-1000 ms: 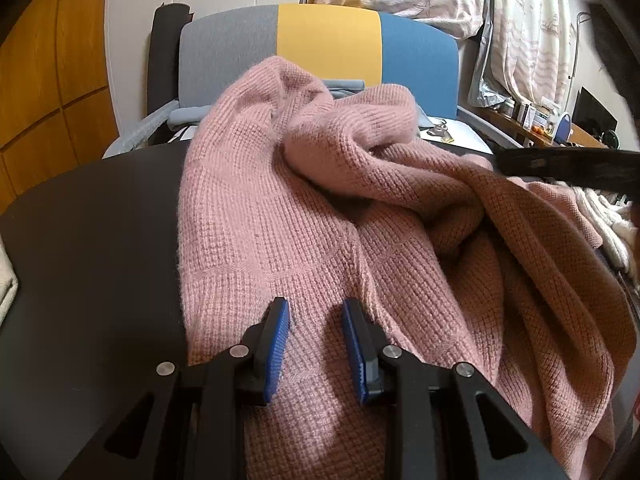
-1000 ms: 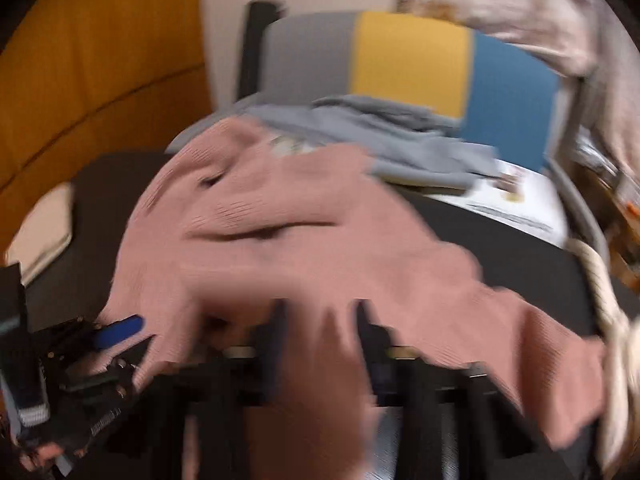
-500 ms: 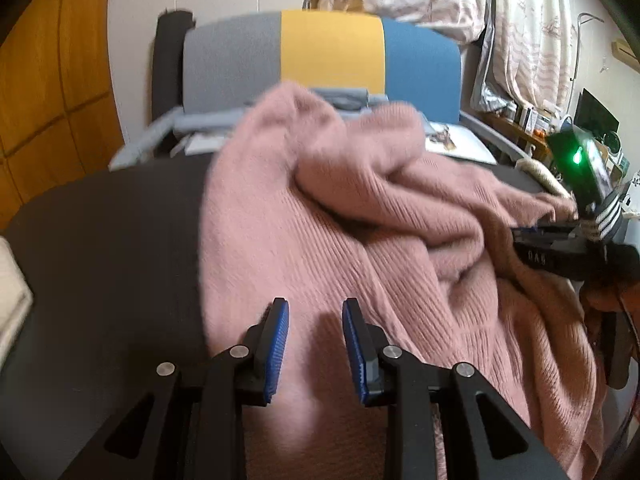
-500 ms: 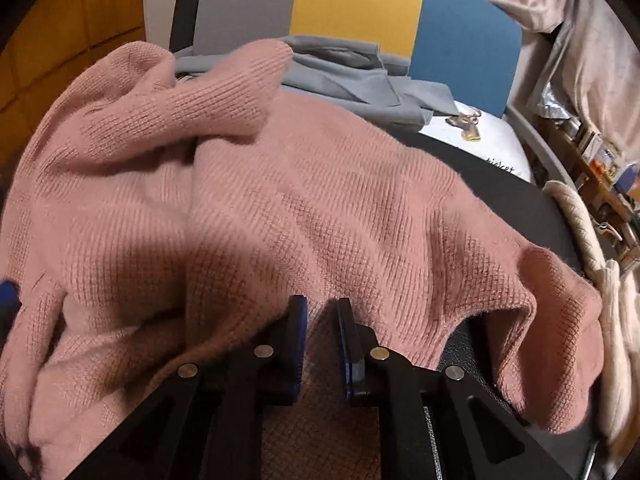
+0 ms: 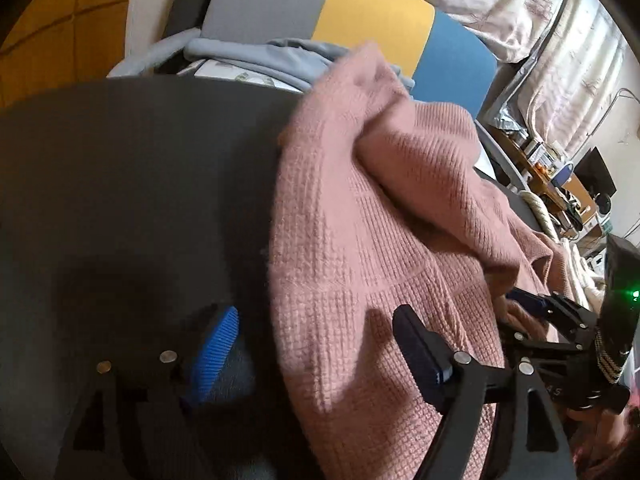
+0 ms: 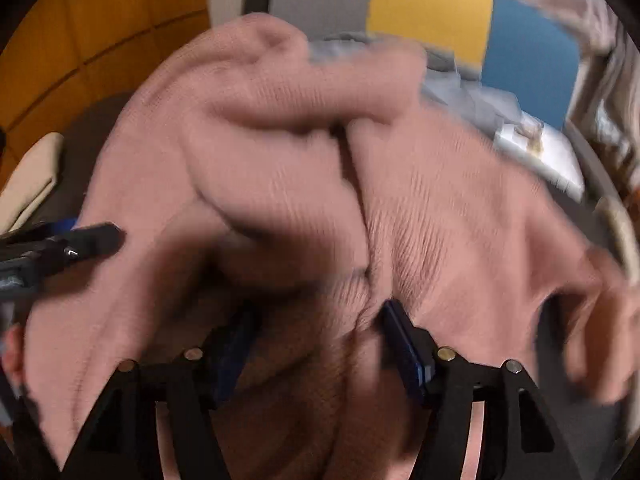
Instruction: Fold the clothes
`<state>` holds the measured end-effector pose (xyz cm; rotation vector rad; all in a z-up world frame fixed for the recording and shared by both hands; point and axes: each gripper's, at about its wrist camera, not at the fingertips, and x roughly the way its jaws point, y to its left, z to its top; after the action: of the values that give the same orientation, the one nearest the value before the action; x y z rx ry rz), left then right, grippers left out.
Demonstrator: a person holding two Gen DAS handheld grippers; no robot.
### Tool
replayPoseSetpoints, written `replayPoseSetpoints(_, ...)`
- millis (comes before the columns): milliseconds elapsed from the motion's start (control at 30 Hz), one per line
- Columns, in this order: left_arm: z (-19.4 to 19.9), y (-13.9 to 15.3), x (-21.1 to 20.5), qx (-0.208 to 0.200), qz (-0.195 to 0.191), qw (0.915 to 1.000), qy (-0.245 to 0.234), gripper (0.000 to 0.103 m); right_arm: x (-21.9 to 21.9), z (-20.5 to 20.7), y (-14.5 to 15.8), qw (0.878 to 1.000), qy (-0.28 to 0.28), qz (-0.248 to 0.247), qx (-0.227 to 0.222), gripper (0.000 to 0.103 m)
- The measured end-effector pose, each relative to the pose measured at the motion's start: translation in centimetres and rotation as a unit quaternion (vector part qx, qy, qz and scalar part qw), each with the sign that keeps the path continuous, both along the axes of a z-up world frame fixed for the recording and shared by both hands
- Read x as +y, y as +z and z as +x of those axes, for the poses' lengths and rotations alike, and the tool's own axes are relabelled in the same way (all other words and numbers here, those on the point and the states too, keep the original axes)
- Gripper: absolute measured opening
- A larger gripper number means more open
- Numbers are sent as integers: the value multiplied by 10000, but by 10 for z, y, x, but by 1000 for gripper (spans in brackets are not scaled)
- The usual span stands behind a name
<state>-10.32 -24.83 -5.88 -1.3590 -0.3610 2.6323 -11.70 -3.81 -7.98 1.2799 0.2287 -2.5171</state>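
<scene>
Pink knit sweater lies loose between both grippers' opening, wide-spread fingers.

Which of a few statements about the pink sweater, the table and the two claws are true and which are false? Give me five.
1. The pink sweater lies bunched on a dark table. True.
2. The left claw is clamped shut on the sweater. False: its jaws are opening, one finger over the bare table and the other over the knit.
3. A grey garment lies beyond the sweater, in front of a grey, yellow and blue chair back. True.
4. The sweater is neatly folded into a square. False: it is rumpled.
5. The right claw is over bare table. False: sweater fills the space between its opening jaws.
</scene>
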Motion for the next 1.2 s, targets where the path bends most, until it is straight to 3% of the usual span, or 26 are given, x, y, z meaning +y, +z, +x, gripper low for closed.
replayPoseSetpoints(67, 2, -1, 12, 138, -307, 9988, -358, 51, -2, 9, 0, 9999, -17, 64, 129, 68)
replayPoseSetpoints(100, 2, 0, 18, 182, -444, 9976, -496, 21, -3, 14, 0, 9998, -23, 84, 182, 67)
replayPoseSetpoints(133, 1, 2, 21, 171, -500, 9967, -617, 13, -4, 17, -1, 9998, -22, 62, 201, 68)
replayPoseSetpoints(333, -12, 37, 9, 389, -877, 9932, -662, 10, -9, 36, -2, 9996, -5, 25, 295, 69)
replayPoseSetpoints(467, -29, 56, -32, 519, -1197, 9912, -206, 9, -2, 21, 3, 9995, 18, -31, 300, 70)
replayPoseSetpoints(600, -53, 72, -82, 609, -1818, 9810, 310, 9, 2, 4, 0, 9994, 31, 9, 335, 69)
replayPoseSetpoints(833, -105, 57, -153, -146, -2469, 9632, 1050, 12, 4, -2, -3, 9994, 29, 3, 356, 70)
replayPoseSetpoints(933, -127, 23, -164, -996, -2261, 9617, 1188, 18, 5, -5, -5, 9994, 25, -16, 351, 70)
replayPoseSetpoints(1000, -123, 14, -165, -1127, -1969, 9655, 1277, 18, 6, -8, -6, 9994, 22, -33, 345, 71)
replayPoseSetpoints(1067, -110, 20, -158, -918, -1827, 9702, 1296, 18, 7, -9, -6, 9995, 31, -89, 316, 72)
replayPoseSetpoints(1167, -70, 55, -134, -28, -1770, 9769, 1194, 18, 15, -12, 0, 9992, 152, -302, 220, 72)
replayPoseSetpoints(1200, -53, 70, -123, 317, -1694, 9790, 1084, 19, 20, -7, 10, 9986, 184, -408, 264, 68)
